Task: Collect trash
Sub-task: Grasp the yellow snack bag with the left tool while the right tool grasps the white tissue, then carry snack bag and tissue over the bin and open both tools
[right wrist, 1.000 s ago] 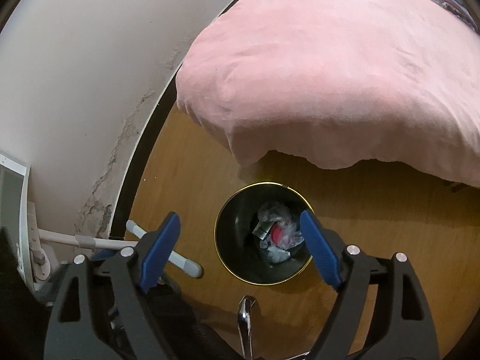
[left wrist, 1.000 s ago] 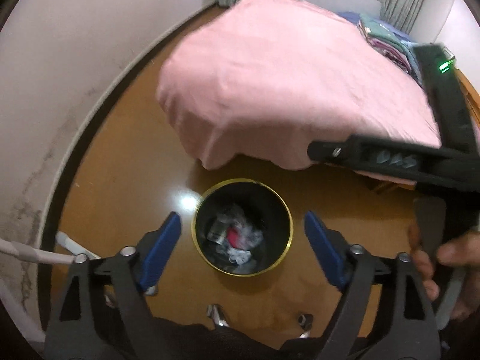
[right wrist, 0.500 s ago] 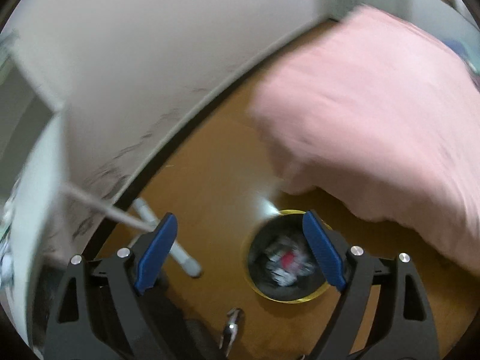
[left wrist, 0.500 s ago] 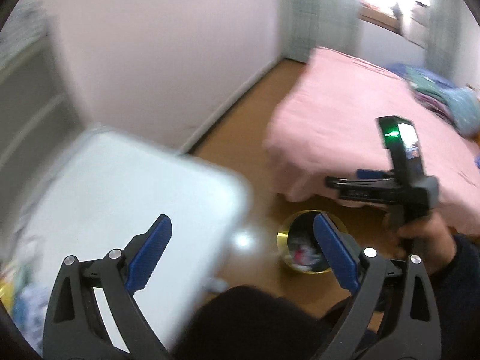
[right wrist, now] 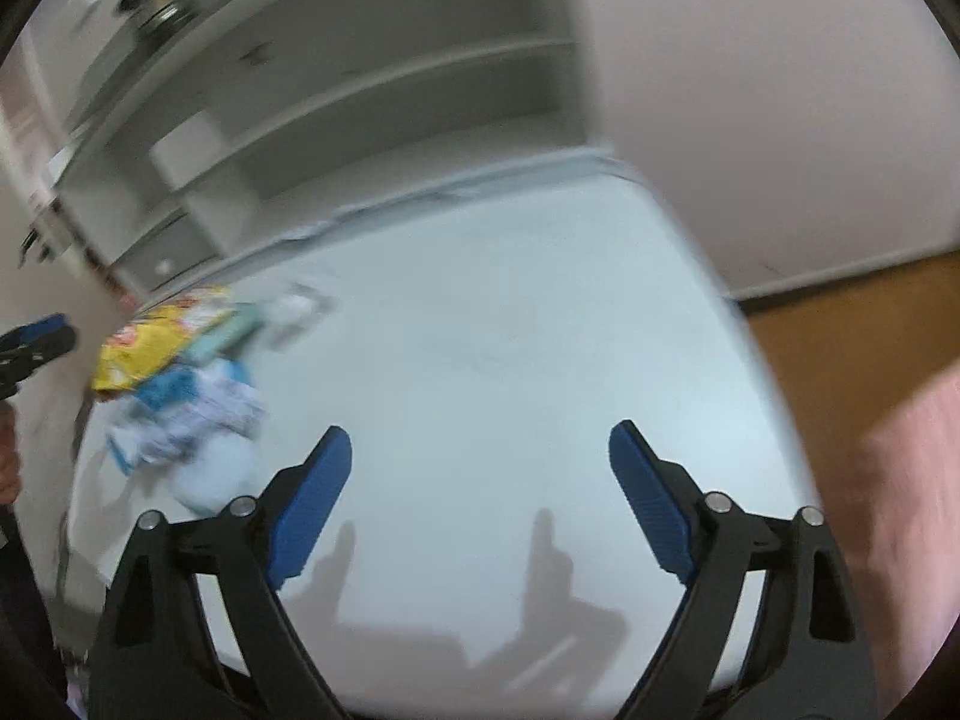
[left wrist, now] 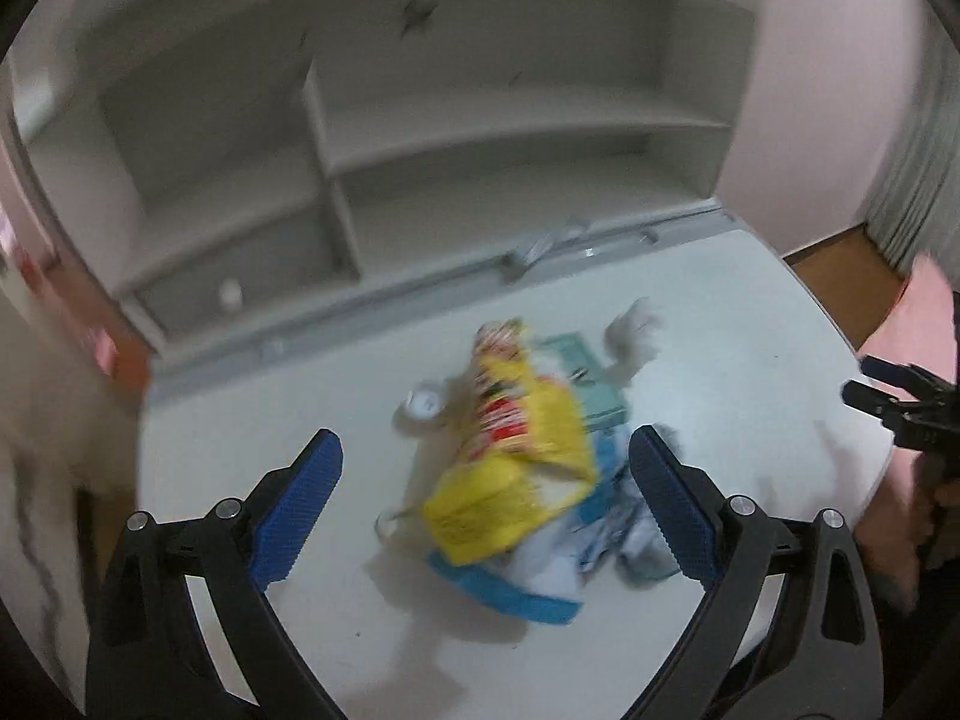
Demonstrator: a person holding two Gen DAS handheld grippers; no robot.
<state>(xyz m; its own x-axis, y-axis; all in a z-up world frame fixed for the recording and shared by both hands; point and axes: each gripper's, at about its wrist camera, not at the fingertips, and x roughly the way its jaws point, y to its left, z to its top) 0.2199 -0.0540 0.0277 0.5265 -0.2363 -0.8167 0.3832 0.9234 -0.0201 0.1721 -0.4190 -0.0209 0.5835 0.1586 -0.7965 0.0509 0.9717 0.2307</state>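
A heap of trash lies on the white desk (left wrist: 750, 360): a crumpled yellow snack bag (left wrist: 516, 468) on top, blue and white wrappers (left wrist: 576, 558) under it, a teal card (left wrist: 585, 372) and white tissue (left wrist: 630, 336) behind. My left gripper (left wrist: 483, 498) hovers above the heap, open, nothing between its blue pads. In the right wrist view the same heap, with its yellow snack bag (right wrist: 156, 342), sits far left. My right gripper (right wrist: 480, 498) hangs over bare desk (right wrist: 510, 330), its jaws opening and empty. The picture is blurred.
A white shelf unit (left wrist: 420, 138) stands along the desk's back edge. Wooden floor (right wrist: 840, 348) and the pink bed cover (right wrist: 912, 468) lie to the right of the desk. The right gripper's tip (left wrist: 894, 402) shows at the left wrist view's right edge.
Both grippers have swung up and away from the black bin on the floor, over to the white desk. The bin has left both views and the trash heap has come in.
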